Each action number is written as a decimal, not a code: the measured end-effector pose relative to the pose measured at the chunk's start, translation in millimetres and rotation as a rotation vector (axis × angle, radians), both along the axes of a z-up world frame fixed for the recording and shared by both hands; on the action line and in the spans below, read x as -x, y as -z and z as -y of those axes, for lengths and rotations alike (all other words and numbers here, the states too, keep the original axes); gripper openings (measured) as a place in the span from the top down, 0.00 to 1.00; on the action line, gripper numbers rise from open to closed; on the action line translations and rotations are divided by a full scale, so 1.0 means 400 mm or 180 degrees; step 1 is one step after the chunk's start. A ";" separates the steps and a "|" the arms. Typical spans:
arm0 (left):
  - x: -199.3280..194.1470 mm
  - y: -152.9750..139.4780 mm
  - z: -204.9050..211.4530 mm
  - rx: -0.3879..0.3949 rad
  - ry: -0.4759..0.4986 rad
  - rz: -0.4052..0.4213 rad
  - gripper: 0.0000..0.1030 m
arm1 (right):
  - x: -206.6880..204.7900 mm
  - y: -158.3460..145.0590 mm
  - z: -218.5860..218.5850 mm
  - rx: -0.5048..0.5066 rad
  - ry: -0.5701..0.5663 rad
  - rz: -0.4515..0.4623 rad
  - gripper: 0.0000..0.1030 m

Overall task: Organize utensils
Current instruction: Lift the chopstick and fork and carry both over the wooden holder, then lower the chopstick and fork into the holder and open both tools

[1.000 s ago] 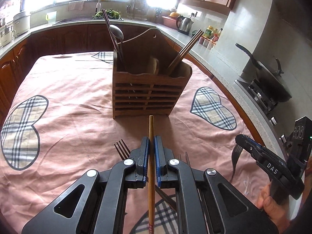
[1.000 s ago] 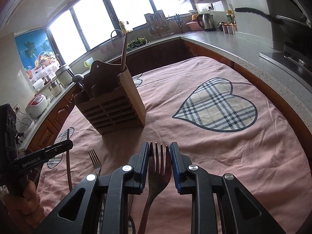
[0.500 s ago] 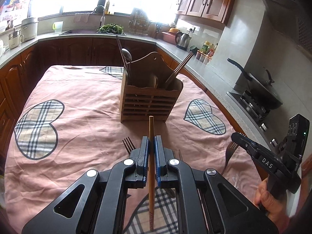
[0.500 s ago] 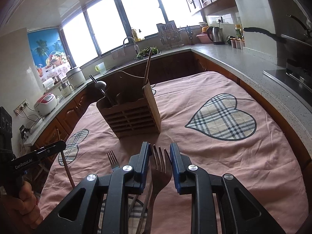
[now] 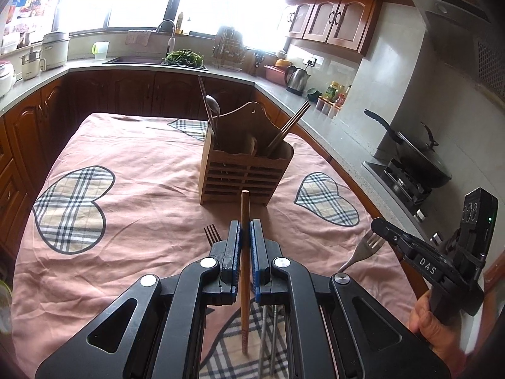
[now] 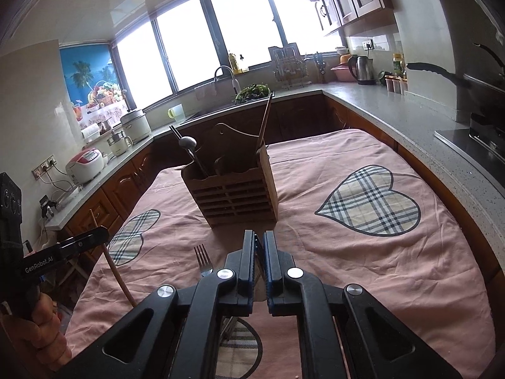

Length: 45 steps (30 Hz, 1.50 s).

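Standing ahead of both sets of jaws, a slatted wooden utensil holder (image 5: 246, 173) with a scalloped rim and arched back sits on a wrinkled pink cloth (image 5: 132, 173) patched with plaid hearts; a metal spoon (image 5: 213, 107) and dark chopsticks (image 5: 292, 124) lean out of its compartments. The left gripper (image 5: 245, 237) is closed tight on a round, reddish wooden chopstick (image 5: 244, 221), which runs straight forward between the blue pads, its blunt tip reaching toward the holder's slatted front. The right gripper (image 6: 259, 249) has just been closing; its jaws now stand almost together, pinching a steel fork (image 5: 366, 248) by the neck, the tines sticking out sideways in the left wrist view. Another fork (image 6: 202, 260) lies flat on the cloth just left of the right jaws. Compared with a second ago, the right jaws no longer flank the fork's head loosely, and the holder appears farther off and lower in both views.
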State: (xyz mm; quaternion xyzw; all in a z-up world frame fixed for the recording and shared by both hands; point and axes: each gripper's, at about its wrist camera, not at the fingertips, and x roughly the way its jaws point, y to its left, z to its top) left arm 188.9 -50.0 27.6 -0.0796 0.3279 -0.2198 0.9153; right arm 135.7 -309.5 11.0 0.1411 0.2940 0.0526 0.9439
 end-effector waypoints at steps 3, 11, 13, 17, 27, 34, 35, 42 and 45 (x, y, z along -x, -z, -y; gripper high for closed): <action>0.002 -0.009 -0.001 0.0024 0.0007 0.0024 0.95 | 0.002 -0.006 -0.002 0.0002 -0.0017 0.0021 0.96; 0.007 -0.058 -0.011 0.0082 -0.0018 0.0230 0.95 | 0.008 -0.054 -0.007 0.0026 -0.0050 0.0182 0.98; 0.003 -0.070 -0.014 0.0099 -0.0044 0.0281 0.95 | 0.003 -0.064 -0.001 0.0008 -0.0046 0.0214 0.98; -0.008 -0.092 -0.024 0.0181 -0.0100 0.0389 0.95 | -0.010 -0.087 0.010 0.0051 -0.0011 0.0286 0.98; -0.074 -0.155 -0.034 0.0355 -0.0242 0.0639 0.95 | -0.061 -0.148 0.029 0.0202 0.0022 0.0454 0.98; -0.147 -0.203 -0.026 0.0455 -0.0357 0.0827 0.95 | -0.127 -0.201 0.051 0.0351 0.0078 0.0590 0.98; -0.162 -0.209 -0.025 0.0470 -0.0387 0.0850 0.95 | -0.140 -0.209 0.054 0.0372 0.0084 0.0613 0.98; -0.267 -0.249 -0.018 0.0538 -0.0583 0.1024 0.95 | -0.236 -0.260 0.060 0.0549 0.0148 0.0771 0.98; -0.311 -0.260 -0.011 0.0530 -0.0661 0.1085 0.95 | -0.281 -0.270 0.056 0.0649 0.0167 0.0804 0.98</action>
